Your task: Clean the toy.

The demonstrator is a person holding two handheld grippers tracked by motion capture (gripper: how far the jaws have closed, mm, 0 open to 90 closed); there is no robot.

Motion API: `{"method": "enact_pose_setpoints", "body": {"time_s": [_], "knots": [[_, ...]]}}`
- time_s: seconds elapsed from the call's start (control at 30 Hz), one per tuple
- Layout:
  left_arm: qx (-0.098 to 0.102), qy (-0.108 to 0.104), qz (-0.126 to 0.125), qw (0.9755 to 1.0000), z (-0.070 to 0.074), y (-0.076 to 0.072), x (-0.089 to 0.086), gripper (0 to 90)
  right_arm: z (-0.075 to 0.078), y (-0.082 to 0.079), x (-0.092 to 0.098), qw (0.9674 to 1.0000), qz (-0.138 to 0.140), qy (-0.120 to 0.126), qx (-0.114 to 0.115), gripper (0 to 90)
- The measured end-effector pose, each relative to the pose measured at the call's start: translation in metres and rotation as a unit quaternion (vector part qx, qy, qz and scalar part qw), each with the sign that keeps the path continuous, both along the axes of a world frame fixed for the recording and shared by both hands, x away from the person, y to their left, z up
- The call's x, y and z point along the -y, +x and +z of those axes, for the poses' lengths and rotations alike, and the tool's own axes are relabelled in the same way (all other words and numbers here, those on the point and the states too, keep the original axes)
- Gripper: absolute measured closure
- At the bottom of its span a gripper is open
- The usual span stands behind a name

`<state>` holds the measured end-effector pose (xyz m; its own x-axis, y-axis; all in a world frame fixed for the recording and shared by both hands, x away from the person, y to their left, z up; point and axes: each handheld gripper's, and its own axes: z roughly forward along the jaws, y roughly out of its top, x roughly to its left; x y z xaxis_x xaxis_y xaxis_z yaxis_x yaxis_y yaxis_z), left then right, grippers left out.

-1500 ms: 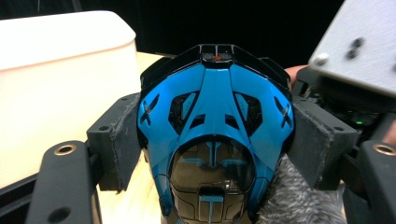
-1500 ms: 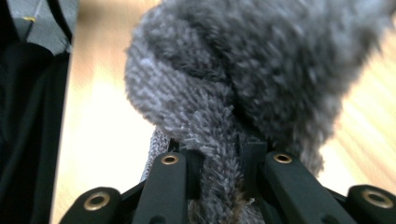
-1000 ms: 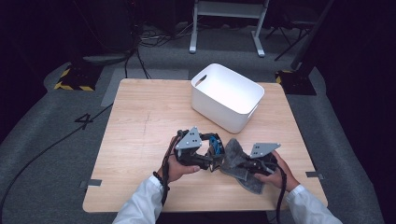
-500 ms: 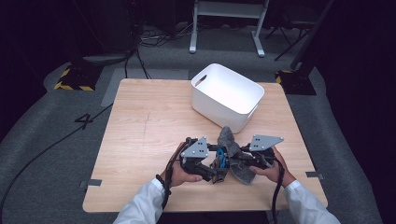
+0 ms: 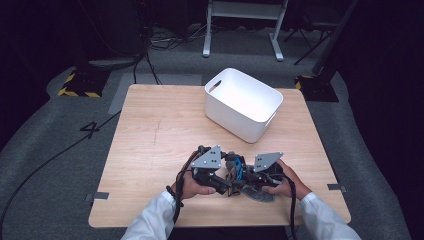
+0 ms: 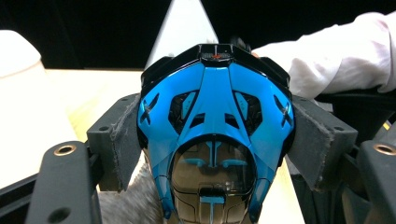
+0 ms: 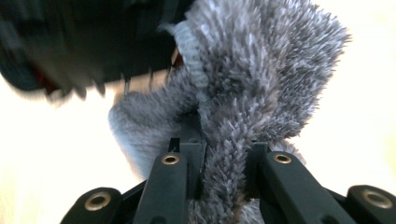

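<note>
the blue toy, a glossy blue and black thing with a smoked clear front, sits low in the centre of the high view, just above the bench surface between your two hands. your left gripper has it: in the left gripper view the two padded fingers press on its flanks, pinching the toy firmly.

just to its right in the high view lies the grey cloth, a shaggy rag partly spread on the bench under the grippers. your right gripper has its fingers clamped on a fold of that cloth, which rises up the middle of the right gripper view towards the dark underside of the toy in the upper left.

my reading is that you are wiping the toy with the cloth, and that you are mid-way: both things are gripped and brought together, cloth right by the toy; whether it touches i cannot tell. what is left, as i judge it, is finishing the rub and setting things away.

the white bin stands in the upper centre of the high view, well apart from your hands. what shows of its inside looks empty; nothing has gone in yet.
</note>
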<state>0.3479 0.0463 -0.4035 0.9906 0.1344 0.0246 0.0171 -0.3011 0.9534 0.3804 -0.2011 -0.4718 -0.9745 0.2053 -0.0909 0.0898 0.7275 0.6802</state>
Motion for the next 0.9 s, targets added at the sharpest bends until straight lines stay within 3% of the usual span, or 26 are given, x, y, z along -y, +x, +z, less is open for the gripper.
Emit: {"method": "enact_pose_setpoints", "body": {"time_s": [0.1,0.2,0.3,0.4,0.53,0.67,0.9], "knots": [[-0.005,0.002,-0.010,0.9999,0.000,0.000,-0.001,26.3,0.001,0.000,0.003,0.9999,-0.009,0.001,0.013,77.2],[-0.004,0.017,-0.012,0.9998,-0.003,-0.001,0.001,26.3,0.014,0.002,0.011,0.9981,-0.025,0.054,0.018,77.2],[-0.007,0.021,-0.006,0.9997,-0.006,0.002,0.002,26.3,0.030,0.000,0.020,0.9926,-0.033,0.114,0.027,77.2],[-0.005,0.025,0.005,0.9997,-0.006,0.004,0.002,26.3,0.041,-0.003,0.024,0.9881,-0.033,0.147,0.031,77.2],[-0.003,0.026,0.031,0.9992,-0.008,0.008,0.000,26.3,0.038,-0.010,0.016,0.9914,-0.020,0.122,0.044,77.2],[-0.002,0.016,0.052,0.9985,-0.007,0.011,-0.005,26.3,0.026,-0.013,0.007,0.9958,-0.010,0.079,0.044,77.2],[0.002,0.008,0.087,0.9962,-0.002,0.015,-0.016,26.2,0.014,-0.019,-0.002,0.9976,0.032,0.052,0.032,77.1]]}}
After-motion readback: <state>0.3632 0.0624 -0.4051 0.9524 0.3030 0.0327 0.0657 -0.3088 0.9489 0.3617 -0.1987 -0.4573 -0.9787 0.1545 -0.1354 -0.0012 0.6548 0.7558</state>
